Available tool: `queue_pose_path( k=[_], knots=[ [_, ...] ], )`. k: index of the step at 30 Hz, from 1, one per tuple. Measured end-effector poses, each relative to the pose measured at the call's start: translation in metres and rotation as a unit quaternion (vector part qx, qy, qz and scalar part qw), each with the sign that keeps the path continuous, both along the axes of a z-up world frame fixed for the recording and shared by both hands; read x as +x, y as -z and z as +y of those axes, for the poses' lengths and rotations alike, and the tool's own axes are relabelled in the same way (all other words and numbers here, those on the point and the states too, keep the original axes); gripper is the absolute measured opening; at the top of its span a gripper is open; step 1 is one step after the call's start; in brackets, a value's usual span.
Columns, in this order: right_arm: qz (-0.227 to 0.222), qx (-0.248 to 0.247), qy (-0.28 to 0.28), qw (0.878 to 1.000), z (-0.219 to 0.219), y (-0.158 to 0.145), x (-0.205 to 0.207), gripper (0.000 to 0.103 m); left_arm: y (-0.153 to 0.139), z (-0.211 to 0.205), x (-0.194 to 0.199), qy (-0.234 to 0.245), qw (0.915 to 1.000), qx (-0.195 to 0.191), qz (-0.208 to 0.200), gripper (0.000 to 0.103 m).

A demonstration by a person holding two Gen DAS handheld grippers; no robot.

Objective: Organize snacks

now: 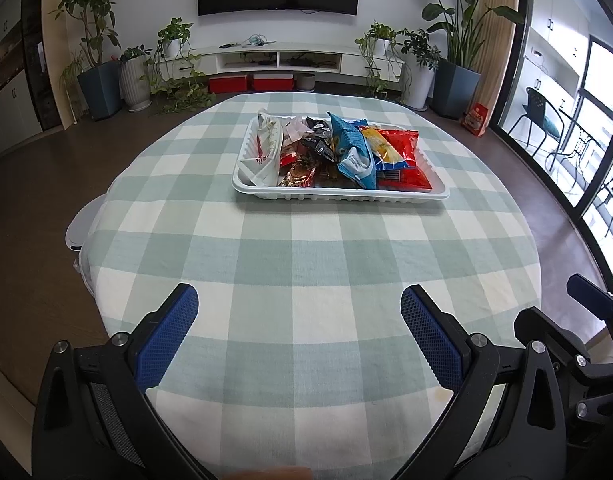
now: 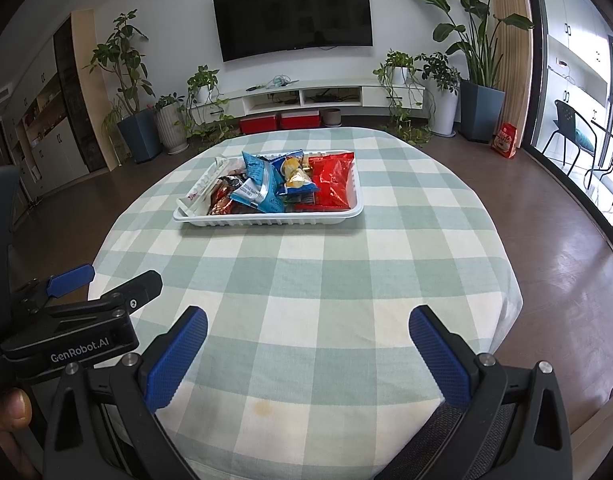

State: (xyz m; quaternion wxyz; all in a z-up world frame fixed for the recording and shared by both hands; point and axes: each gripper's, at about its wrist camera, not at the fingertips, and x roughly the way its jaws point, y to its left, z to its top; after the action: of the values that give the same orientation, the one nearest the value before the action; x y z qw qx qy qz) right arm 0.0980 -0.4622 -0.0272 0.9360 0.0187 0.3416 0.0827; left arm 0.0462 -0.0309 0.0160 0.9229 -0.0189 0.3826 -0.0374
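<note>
Snacks lie heaped in a white tray straight ahead of my left tongs, well apart from the blue pads, which stand wide apart with nothing between them but checked tablecloth. In this left view a white packet leans at the tray's left end, a blue packet stands tilted near the middle, and a red packet lies to its right, with dark and brown wrappers between the white and the blue. The tray rests flat on the cloth, toward the far side of the table. At the right edge of the view part of my other tool shows, black with a blue tip.

From my right tongs the tray sits ahead and a little to the left, again well apart from the pads, which are spread wide over bare cloth. Here the red packet fills the tray's right end, the blue packet lies tilted left of it, and a yellow packet shows between them. A faint yellowish stain marks the cloth between my pads, close to me. My left tongs reach in at the left edge, fingers parted, and a thumb shows below them in the corner.
</note>
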Motion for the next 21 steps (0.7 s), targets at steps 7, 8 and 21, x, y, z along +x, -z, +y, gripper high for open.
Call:
queue_pose_path(
  k=[7,8,21],
  knots=[
    [0.001,0.000,0.000,1.000,-0.0002,0.0017,-0.0005,0.103,0.0001,-0.0002,0.0000,0.000,1.0000,0.000,0.000,0.103],
    [0.001,0.000,0.000,1.000,-0.0004,0.0020,-0.0010,0.103,0.0002,-0.0002,0.0001,0.000,1.0000,0.000,0.000,0.103],
    [0.002,-0.001,0.000,1.000,-0.0001,0.0008,-0.0001,0.103,0.0000,-0.0001,0.0001,0.000,1.0000,0.000,0.000,0.103]
  ],
)
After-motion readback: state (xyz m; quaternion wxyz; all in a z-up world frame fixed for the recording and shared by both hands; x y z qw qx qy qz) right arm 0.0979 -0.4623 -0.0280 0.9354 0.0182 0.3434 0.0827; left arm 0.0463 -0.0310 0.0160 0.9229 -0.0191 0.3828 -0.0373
